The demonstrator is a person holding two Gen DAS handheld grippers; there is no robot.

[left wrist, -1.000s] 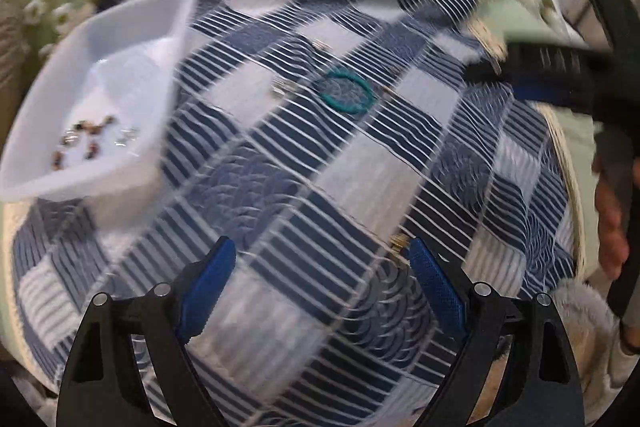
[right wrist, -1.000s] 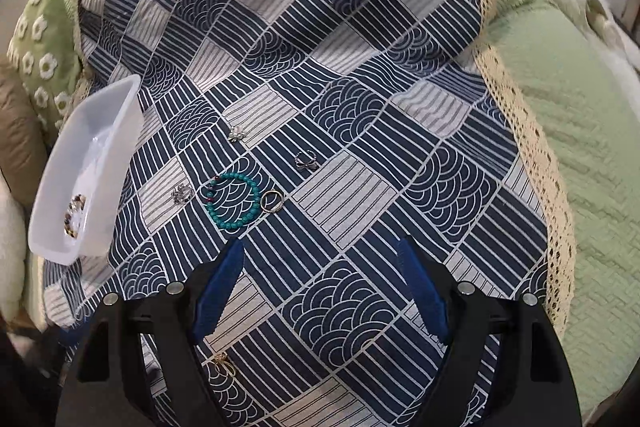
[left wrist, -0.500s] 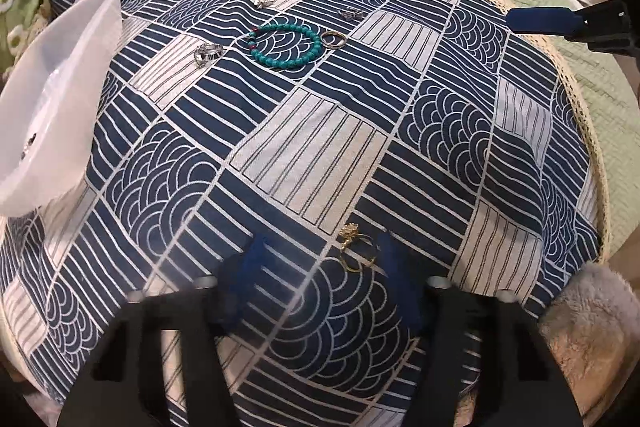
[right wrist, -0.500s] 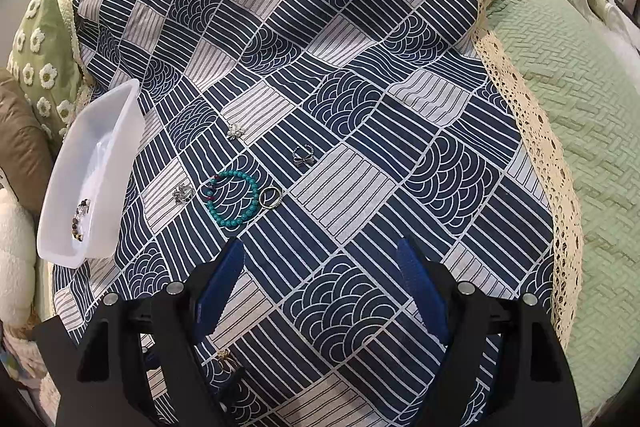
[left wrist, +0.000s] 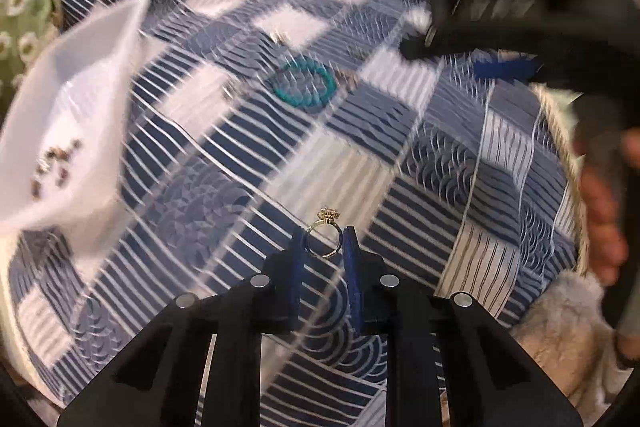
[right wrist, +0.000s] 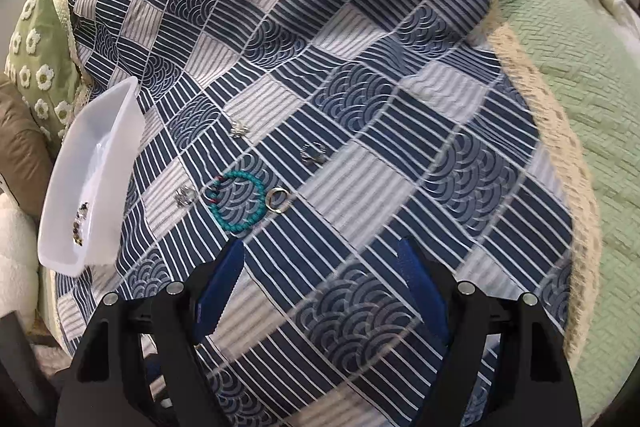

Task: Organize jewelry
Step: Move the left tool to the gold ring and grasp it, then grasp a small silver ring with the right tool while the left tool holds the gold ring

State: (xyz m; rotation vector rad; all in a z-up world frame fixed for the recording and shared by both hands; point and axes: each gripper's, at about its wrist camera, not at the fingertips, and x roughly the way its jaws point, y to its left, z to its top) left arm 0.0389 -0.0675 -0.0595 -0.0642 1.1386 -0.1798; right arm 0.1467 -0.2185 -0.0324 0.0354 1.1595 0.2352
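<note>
My left gripper [left wrist: 323,241] is shut on a gold ring [left wrist: 325,235] and holds it above the blue patterned cloth [left wrist: 360,163]. A white tray [left wrist: 68,123] with several small pieces in it sits at the left; it also shows in the right wrist view [right wrist: 92,183]. A turquoise bead bracelet [right wrist: 237,201] lies on the cloth with a plain ring [right wrist: 277,199] touching its right side. Three small silver pieces [right wrist: 185,195], [right wrist: 239,129], [right wrist: 313,152] lie around it. My right gripper [right wrist: 320,291] is open and empty, above the cloth just below the bracelet.
The cloth [right wrist: 360,107] has a lace edge and covers a green bedspread [right wrist: 580,87] at the right. A green flowered pillow [right wrist: 36,67] stands behind the tray. A fluffy beige fabric [left wrist: 560,327] lies at the cloth's near right corner.
My left gripper has closed on the gold ring and lifted it off the cloth. The right gripper has moved slightly closer to the bracelet.
</note>
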